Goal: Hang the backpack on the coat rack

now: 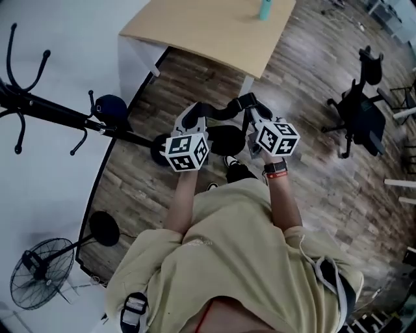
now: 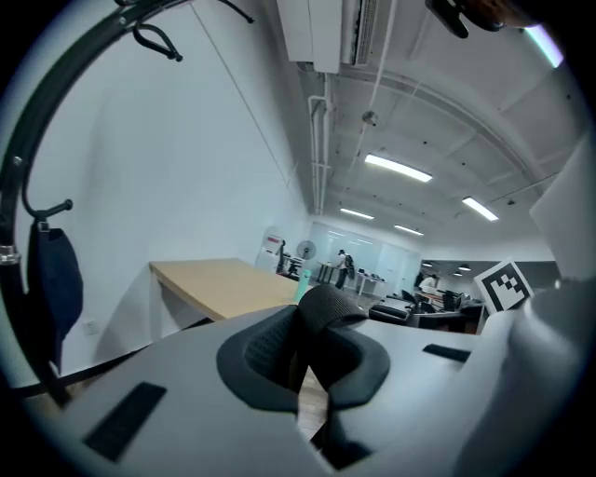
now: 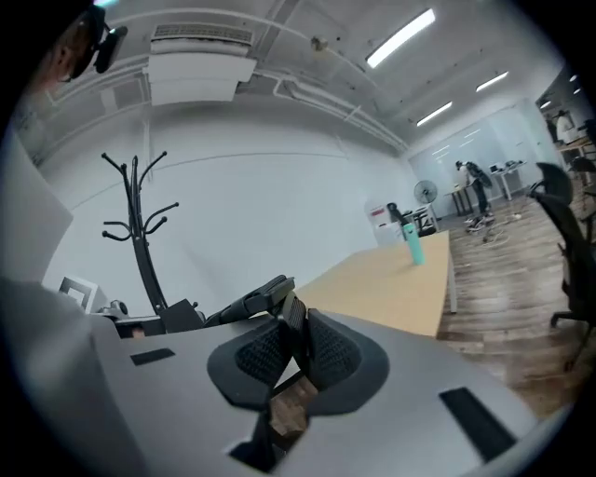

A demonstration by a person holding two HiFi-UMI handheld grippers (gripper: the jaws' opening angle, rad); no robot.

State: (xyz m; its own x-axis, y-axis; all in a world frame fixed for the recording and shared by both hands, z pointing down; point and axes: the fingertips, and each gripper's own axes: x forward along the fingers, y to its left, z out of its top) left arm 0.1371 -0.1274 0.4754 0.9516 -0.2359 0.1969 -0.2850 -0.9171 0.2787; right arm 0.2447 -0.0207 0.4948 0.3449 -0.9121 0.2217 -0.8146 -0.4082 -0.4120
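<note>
I hold a black backpack by its top strap, which arches between my two grippers in the head view. My left gripper is shut on the strap's ribbed webbing. My right gripper is shut on the strap as well. The black coat rack stands to my left, its hooks bare on this side. In the left gripper view its pole curves past close on the left. From the right gripper view the coat rack stands against the white wall.
A dark blue item hangs low on the rack. A wooden table with a teal bottle stands ahead. A black office chair is at the right, and a floor fan at the lower left.
</note>
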